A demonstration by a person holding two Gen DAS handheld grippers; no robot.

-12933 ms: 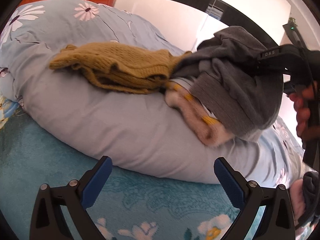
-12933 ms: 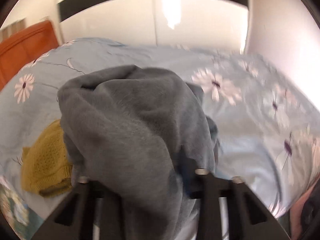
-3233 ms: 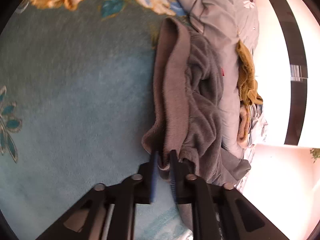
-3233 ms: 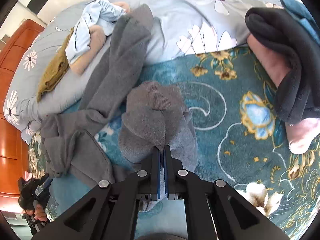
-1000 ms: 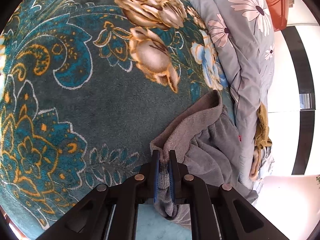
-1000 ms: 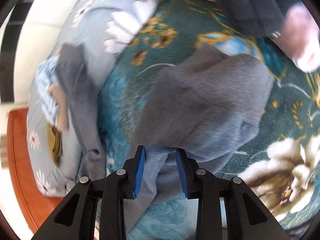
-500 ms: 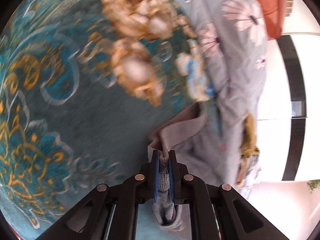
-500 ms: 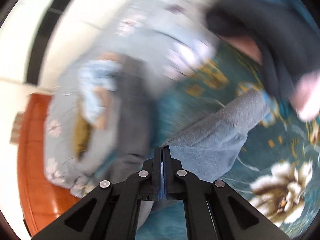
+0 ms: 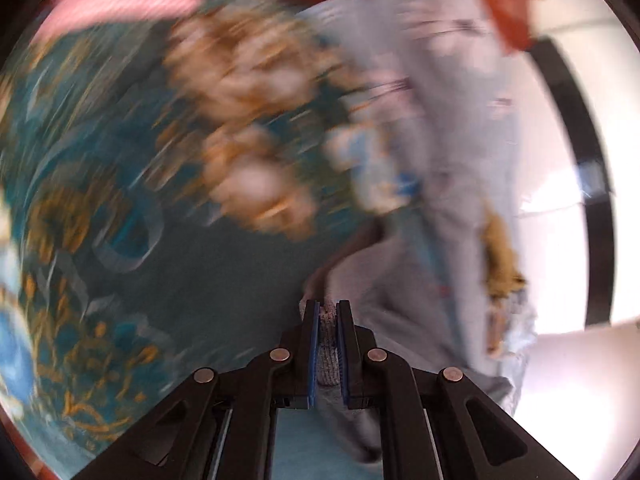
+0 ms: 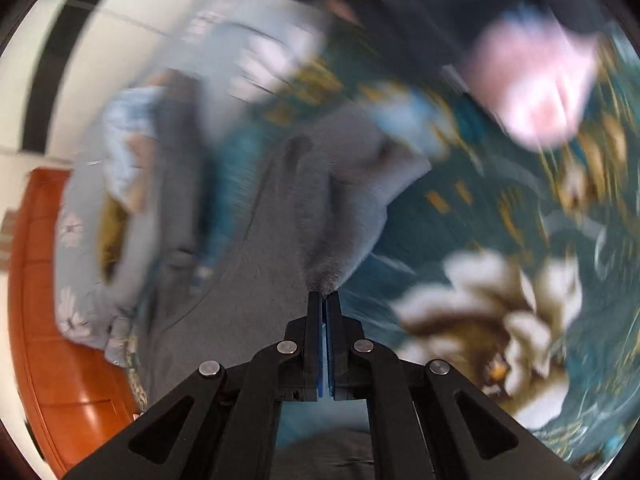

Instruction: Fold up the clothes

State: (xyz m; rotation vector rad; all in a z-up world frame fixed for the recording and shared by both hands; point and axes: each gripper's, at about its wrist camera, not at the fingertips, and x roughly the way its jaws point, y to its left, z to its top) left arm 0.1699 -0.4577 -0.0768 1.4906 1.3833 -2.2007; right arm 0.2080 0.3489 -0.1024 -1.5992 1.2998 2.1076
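Observation:
A grey sweater [image 9: 384, 296] lies on a teal flowered blanket [image 9: 168, 280], and both views are blurred by motion. My left gripper [image 9: 328, 308] is shut on the sweater's ribbed hem, a wad of grey knit showing between the blue pads. In the right wrist view the same grey sweater [image 10: 344, 184] stretches away from my right gripper [image 10: 324, 296], which is shut on a pinched fold of its fabric. The rest of the sweater trails toward the light blue duvet [image 10: 224, 60].
A light blue flowered duvet [image 9: 452, 128] carries a mustard knit garment [image 9: 500, 256] and other clothes. An orange-brown wooden headboard [image 10: 60, 344] stands at the left. A person's foot [image 10: 532, 92] below a dark trouser leg rests on the blanket at upper right.
My right gripper, open over the sweater a second ago, has shut on a fold of it and swung sideways. My left gripper has lifted a little, still gripping the hem.

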